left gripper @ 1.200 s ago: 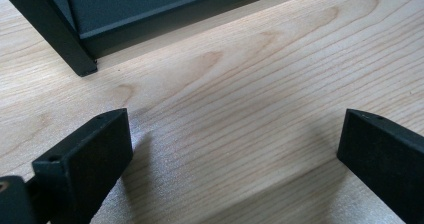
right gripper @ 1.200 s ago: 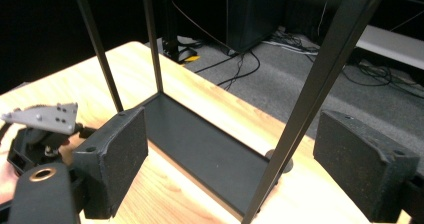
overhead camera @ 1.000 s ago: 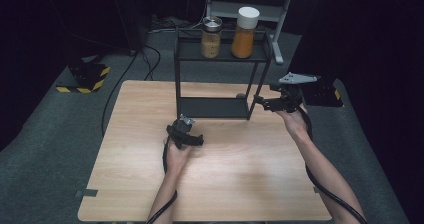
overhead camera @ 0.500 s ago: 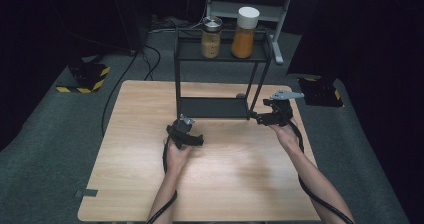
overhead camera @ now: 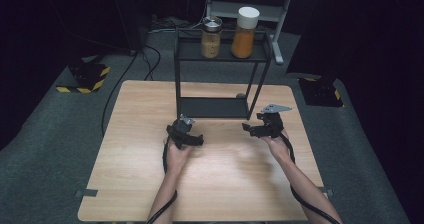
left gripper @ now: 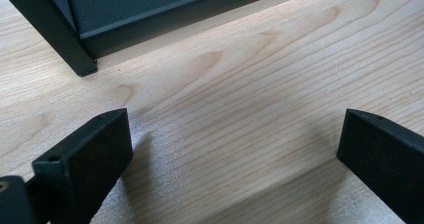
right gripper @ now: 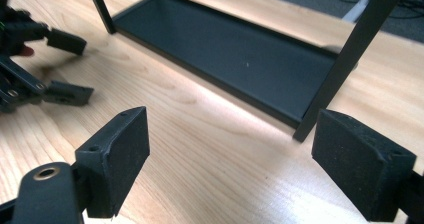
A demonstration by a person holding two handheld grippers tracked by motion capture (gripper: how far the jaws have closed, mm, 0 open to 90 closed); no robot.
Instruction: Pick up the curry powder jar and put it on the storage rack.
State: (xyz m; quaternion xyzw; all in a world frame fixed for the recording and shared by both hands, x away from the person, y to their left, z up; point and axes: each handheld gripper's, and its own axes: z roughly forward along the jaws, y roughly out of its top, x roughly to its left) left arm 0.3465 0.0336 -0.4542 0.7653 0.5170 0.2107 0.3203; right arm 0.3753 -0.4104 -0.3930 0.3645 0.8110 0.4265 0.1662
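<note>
Both grippers sit low over the table (overhead camera: 150, 184), in front of the black rack (overhead camera: 215, 106). The left gripper (overhead camera: 192, 140) hovers just before the rack's front left leg, which the left gripper view shows close ahead at the top left with the lower shelf (left gripper: 165, 4) behind it; its jaws stand wide apart with only bare wood between them. The right gripper (overhead camera: 250, 129) is near the rack's front right leg (right gripper: 350, 59), jaws apart and holding nothing, with table grain between them; they have just been closing a little. In the right gripper view the left gripper (right gripper: 70, 66) appears farther off at the left edge. On the rack's top shelf (overhead camera: 260, 58), well apart from both grippers, stand two jars side by side: a brown jar (overhead camera: 210, 38) with a metal lid and an orange jar (overhead camera: 244, 32) with a white lid
</note>
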